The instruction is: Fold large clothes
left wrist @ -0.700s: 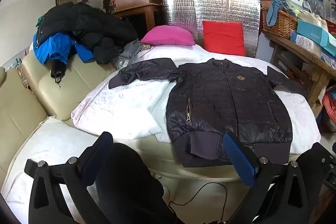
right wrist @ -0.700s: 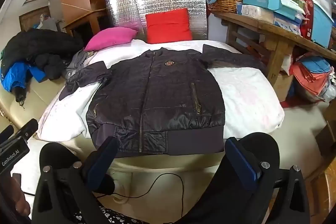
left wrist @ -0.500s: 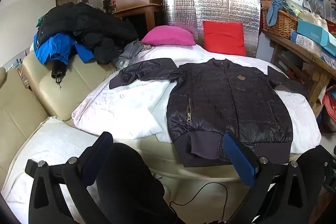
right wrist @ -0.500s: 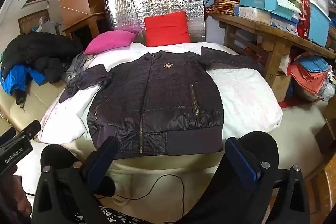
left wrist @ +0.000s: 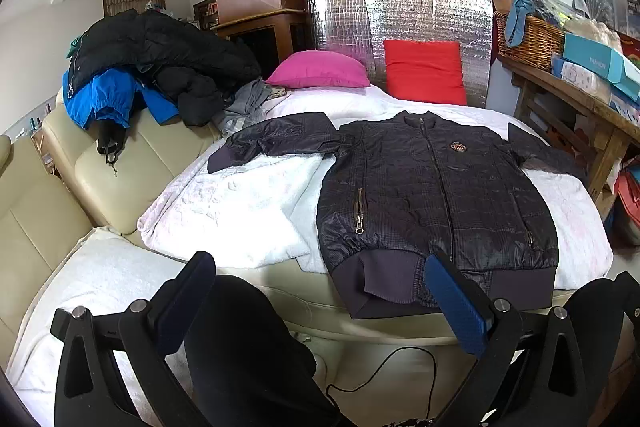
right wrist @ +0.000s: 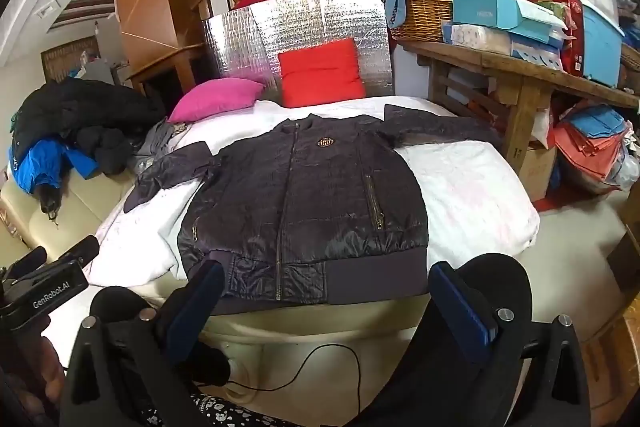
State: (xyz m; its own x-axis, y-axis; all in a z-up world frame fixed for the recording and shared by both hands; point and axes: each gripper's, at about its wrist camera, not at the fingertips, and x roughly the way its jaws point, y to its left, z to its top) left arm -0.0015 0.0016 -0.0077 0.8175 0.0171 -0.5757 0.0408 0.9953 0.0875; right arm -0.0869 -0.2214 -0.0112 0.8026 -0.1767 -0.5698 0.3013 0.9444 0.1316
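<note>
Lying flat: one dark jacket, two pillows behind it.

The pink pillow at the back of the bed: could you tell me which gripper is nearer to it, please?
Left. The left gripper hovers off the bed's near left corner, on the pink pillow's side. The right gripper hovers before the jacket's hem, further right.

Jacket flat on blanket; clothes pile left; pillows apparently behind.

Jacket quilted cloth, slight sheen; blanket white, fluffy; panel shiny silver foil; basket woven wicker.
</note>
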